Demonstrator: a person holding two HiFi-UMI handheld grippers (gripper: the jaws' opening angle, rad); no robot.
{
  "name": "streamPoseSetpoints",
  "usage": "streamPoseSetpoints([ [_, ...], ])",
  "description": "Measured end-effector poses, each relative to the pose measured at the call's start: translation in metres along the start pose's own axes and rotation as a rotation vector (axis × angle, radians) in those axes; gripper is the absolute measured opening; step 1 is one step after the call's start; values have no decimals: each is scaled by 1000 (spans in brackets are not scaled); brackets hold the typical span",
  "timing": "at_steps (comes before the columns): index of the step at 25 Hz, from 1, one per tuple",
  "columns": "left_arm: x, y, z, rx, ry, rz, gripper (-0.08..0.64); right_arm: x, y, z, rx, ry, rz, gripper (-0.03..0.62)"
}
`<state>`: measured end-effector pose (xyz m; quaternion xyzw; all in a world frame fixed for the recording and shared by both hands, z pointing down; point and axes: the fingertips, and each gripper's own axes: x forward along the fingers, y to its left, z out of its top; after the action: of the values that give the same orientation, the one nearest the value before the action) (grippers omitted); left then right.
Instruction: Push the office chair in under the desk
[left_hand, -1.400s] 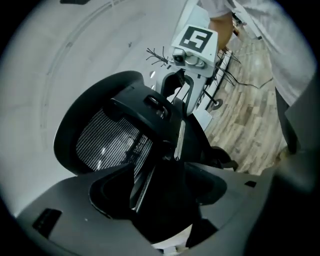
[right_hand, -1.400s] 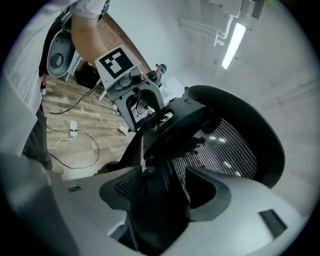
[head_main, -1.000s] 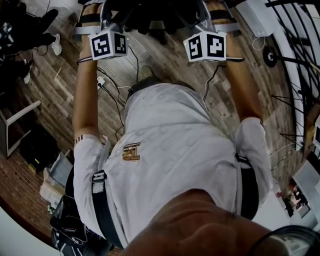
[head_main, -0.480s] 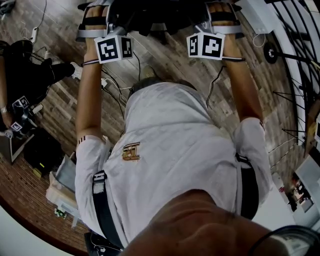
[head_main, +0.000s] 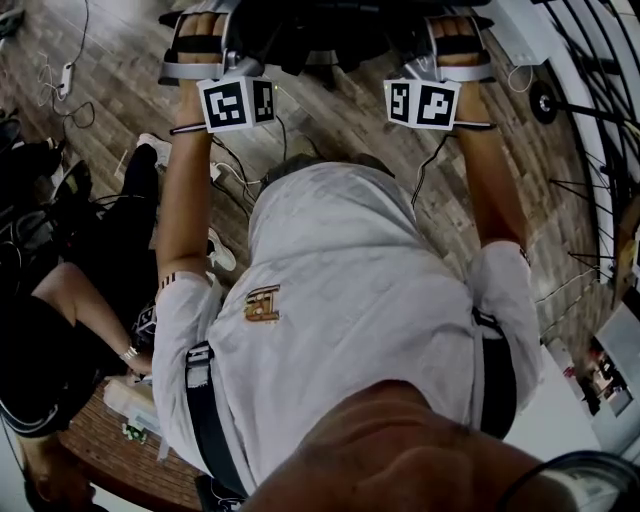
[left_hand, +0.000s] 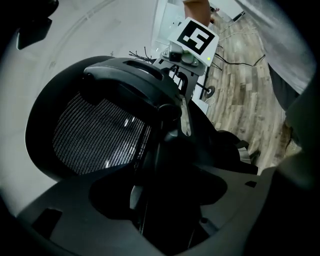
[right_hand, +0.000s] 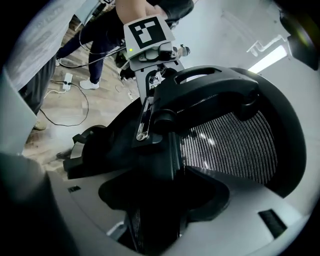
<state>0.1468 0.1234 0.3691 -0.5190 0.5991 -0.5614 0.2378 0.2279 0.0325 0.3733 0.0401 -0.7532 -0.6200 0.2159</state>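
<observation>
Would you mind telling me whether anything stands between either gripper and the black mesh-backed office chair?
Nothing visible does: the left gripper and the right gripper each clamp the back frame of the black mesh-backed office chair. The desk is out of view.

The office chair (left_hand: 100, 135) has a back of black woven mesh in a matt black plastic frame, with one glossy metal strip (right_hand: 143, 122). The floor (head_main: 350, 125) is matt grey-brown wood plank, the person's shirt (head_main: 350, 300) smooth white cloth

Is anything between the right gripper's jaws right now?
Yes, the black back frame of the office chair sits clamped between the jaws of the right gripper.
</observation>
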Motion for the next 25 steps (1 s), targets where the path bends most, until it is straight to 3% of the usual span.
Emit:
streamPoseSetpoints([
  [9, 20, 15, -20, -6, 20, -6, 327, 26, -10, 2, 23, 55, -25, 256],
  [25, 80, 55, -66, -24, -48, 1, 328, 100, -39, -1, 48, 95, -47, 256],
])
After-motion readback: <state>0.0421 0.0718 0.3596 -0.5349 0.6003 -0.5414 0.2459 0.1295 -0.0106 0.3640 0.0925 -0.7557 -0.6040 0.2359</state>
